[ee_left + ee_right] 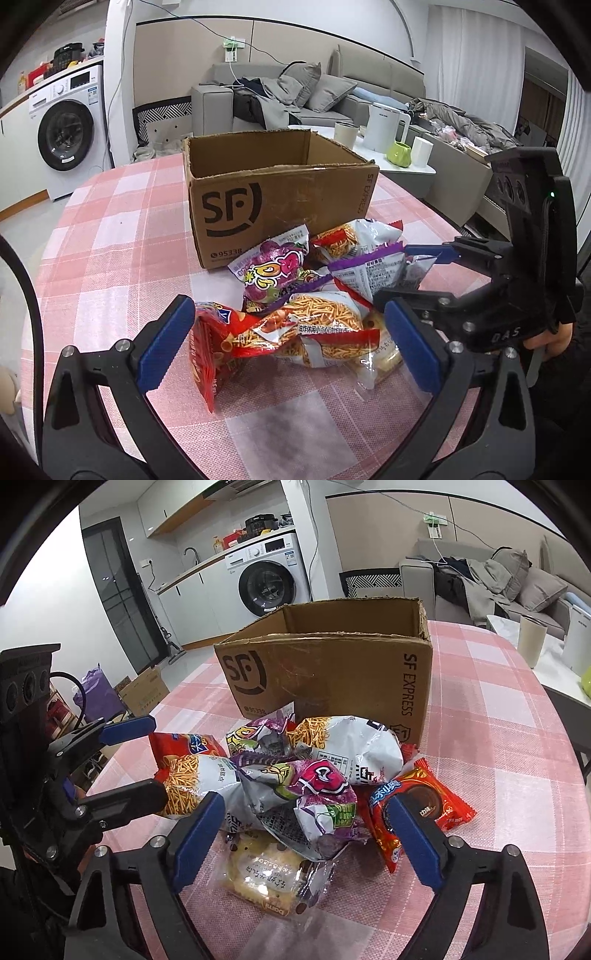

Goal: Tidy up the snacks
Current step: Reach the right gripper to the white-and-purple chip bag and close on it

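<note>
Open-topped brown cardboard box (pixel 332 672) unobstructed from above; heaped crinkled foil snack packets (pixel 295 782) block its near wall; pink checked tabletop (pixel 498 738) right edge clear.

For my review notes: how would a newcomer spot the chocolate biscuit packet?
Start at the cardboard box on the pink checked tablecloth; the snack pile lies in front of it. The biscuit packet sits at the pile's right edge, the only orange-red wrapper picturing a dark round biscuit.

Snack packets (pixel 295 782) heaped before open box (pixel 332 664)
</note>
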{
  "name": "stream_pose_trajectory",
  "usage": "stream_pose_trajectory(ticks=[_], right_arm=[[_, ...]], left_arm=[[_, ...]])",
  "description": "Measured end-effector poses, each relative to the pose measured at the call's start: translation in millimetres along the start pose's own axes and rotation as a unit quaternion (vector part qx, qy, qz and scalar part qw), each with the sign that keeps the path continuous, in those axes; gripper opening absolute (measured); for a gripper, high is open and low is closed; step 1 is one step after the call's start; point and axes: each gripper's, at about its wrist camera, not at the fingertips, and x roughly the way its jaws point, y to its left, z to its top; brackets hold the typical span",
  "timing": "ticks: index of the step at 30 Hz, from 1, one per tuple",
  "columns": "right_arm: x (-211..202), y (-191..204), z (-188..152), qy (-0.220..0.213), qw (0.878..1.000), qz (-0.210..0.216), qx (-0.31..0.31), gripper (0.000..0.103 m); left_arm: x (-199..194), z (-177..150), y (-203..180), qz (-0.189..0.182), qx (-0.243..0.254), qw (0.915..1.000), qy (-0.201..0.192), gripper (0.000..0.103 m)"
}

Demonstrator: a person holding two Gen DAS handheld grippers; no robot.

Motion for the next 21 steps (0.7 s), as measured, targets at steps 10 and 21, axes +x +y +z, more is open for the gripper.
stream_pose_trajectory(ticks=[10, 21], right_arm=[[13.1, -3.8, -3.0, 0.004, 1.000, 0.001, 0.018, 0.075], [11.3, -4.2, -1.7, -0.009, 0.999, 0.019, 0.024, 0.057]], left_arm=[[3.4, -1.6, -0.1, 0.002, 0.003, 1.0000, 0.003, 0.102], [2.3, -2.3, -1.2, -0.001, 0.004, 1.0000, 0.004, 0.102]])
